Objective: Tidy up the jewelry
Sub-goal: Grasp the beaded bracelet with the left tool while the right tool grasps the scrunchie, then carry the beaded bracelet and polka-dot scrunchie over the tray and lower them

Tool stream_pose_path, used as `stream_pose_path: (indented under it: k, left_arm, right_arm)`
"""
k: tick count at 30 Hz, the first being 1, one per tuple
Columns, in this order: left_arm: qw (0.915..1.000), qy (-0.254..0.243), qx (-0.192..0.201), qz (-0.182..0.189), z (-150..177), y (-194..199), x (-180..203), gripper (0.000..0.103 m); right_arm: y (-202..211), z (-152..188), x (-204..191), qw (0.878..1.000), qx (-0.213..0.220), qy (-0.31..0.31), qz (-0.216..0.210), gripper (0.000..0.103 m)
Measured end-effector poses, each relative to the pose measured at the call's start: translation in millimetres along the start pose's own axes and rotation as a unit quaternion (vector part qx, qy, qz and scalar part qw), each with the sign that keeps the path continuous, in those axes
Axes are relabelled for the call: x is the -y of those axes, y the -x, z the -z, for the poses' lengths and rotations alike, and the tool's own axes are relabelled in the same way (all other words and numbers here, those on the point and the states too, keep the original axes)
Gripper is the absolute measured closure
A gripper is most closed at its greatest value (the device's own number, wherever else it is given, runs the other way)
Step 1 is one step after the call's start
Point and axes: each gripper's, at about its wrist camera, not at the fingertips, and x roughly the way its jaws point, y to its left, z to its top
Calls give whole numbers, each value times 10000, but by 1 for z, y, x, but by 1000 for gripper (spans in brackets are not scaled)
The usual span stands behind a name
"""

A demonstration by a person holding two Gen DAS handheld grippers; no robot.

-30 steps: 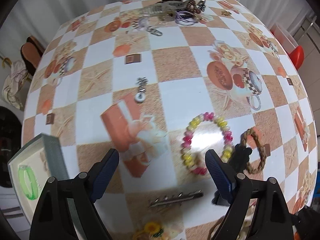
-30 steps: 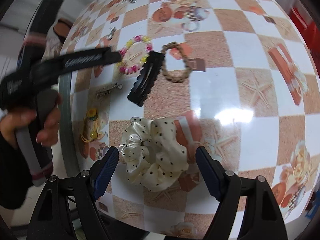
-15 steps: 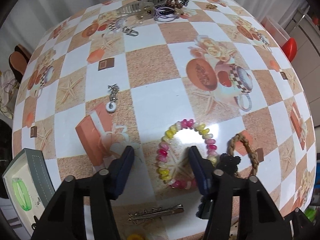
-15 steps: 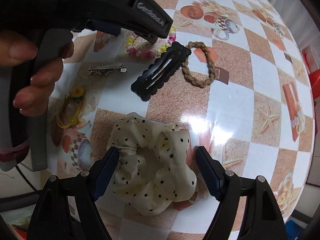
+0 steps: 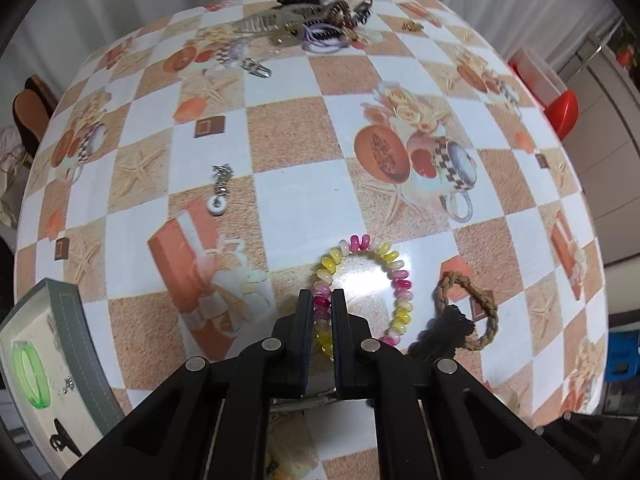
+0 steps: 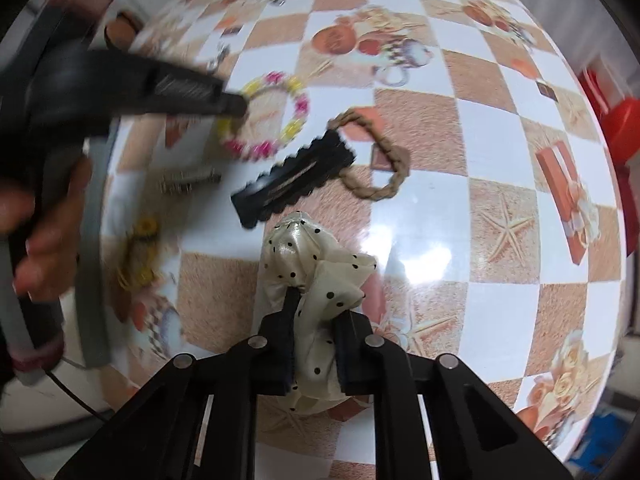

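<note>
Checkered tablecloth (image 5: 288,144); red stool (image 5: 566,110) beside table

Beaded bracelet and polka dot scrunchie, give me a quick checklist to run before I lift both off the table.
1. Left gripper shut on the beaded bracelet: ok, beads sit between the jaws.
2. Right gripper shut on the scrunchie: ok, fabric is bunched between the jaws.
3. Bracelet apart from the braided band: ok, a gap shows.
4. Scrunchie apart from the black hair clip: cannot tell, its top nearly meets the clip.
5. Grey tray within view at left: ok; a green ring already lies in it.
6. Grip firm enough for lifting: cannot tell.
</note>
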Motion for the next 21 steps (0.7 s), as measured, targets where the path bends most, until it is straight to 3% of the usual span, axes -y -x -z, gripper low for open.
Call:
stream_pose_path:
  k: [12, 21]
  left_arm:
    - [9979, 419, 479, 152, 10, 52, -29, 90]
    - [9922, 1037, 680, 97, 44, 91, -77, 90]
  right_arm:
    - [28, -20, 46, 9922, 211, -959, -764, 88]
    - [40, -41, 3, 9929, 323, -522, -1019, 88]
